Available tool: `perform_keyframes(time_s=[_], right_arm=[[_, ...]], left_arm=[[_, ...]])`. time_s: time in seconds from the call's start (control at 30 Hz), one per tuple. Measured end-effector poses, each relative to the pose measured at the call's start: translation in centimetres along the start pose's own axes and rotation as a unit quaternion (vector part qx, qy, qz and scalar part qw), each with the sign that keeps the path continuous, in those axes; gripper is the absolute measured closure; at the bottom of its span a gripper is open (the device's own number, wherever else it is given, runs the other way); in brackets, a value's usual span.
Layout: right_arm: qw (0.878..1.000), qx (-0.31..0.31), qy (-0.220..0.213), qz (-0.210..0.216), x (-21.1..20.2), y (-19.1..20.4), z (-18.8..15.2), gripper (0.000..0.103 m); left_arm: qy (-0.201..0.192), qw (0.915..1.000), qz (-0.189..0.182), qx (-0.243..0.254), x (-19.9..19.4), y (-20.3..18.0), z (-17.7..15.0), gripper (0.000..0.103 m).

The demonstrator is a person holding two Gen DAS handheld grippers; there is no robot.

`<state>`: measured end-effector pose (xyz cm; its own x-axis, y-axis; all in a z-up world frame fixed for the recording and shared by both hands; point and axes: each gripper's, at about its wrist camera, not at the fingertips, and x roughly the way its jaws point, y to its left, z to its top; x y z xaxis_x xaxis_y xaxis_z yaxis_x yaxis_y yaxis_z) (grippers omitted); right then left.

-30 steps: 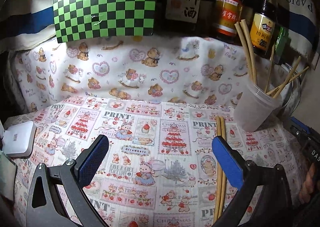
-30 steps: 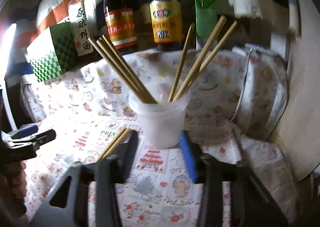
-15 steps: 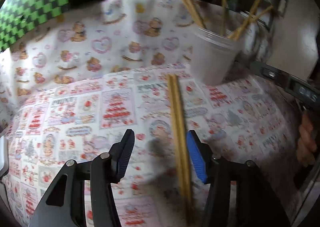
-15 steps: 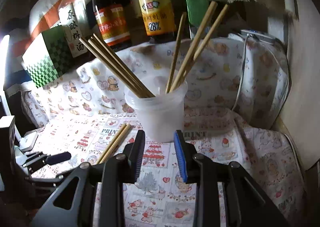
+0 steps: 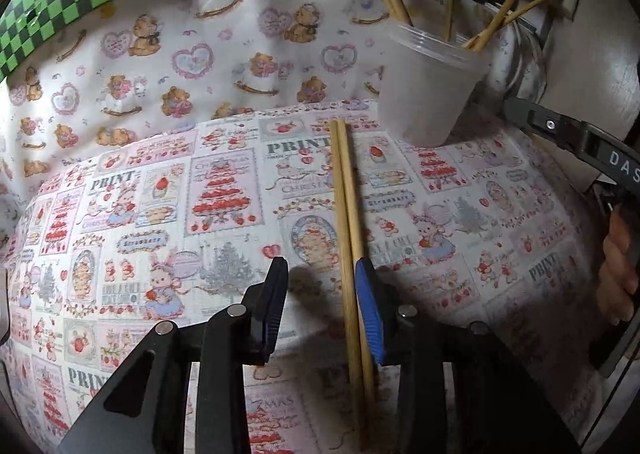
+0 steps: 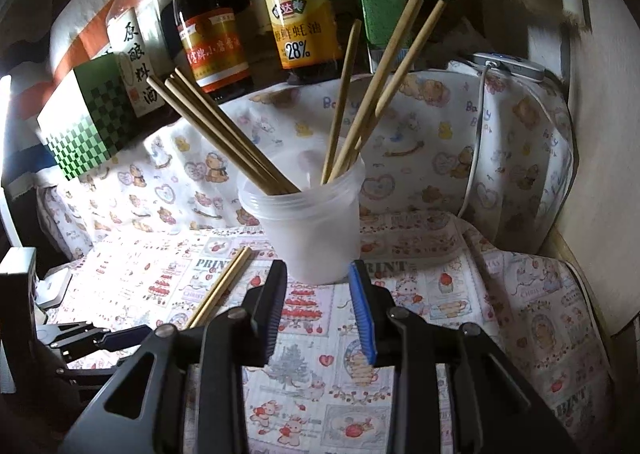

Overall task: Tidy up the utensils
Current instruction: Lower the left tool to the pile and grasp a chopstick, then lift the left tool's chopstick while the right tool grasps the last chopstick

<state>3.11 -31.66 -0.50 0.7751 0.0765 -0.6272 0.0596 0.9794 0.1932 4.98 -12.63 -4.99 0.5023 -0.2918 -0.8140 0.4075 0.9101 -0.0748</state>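
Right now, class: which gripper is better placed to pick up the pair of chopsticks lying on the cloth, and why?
Left. The left gripper already straddles the loose chopsticks, its jaws having just been closing around them. The right gripper holds nothing and faces the plastic cup.

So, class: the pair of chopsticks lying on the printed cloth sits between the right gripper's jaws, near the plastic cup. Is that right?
Not quite. The left wrist view shows the pair of chopsticks between the jaws of the left gripper, which have just been closing, not the right gripper. It does lie on the printed cloth near the plastic cup.
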Motion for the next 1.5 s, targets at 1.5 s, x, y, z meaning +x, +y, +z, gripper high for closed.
perform_keyframes(time_s=[1.5], right_arm=[[0.967,-0.163,0.154,0.124,1.8,11.3,-6.1,0.073]], left_arm=[[-0.293,0.9474,0.104,-0.075,-11.5,3.5,-0.1,0.097]])
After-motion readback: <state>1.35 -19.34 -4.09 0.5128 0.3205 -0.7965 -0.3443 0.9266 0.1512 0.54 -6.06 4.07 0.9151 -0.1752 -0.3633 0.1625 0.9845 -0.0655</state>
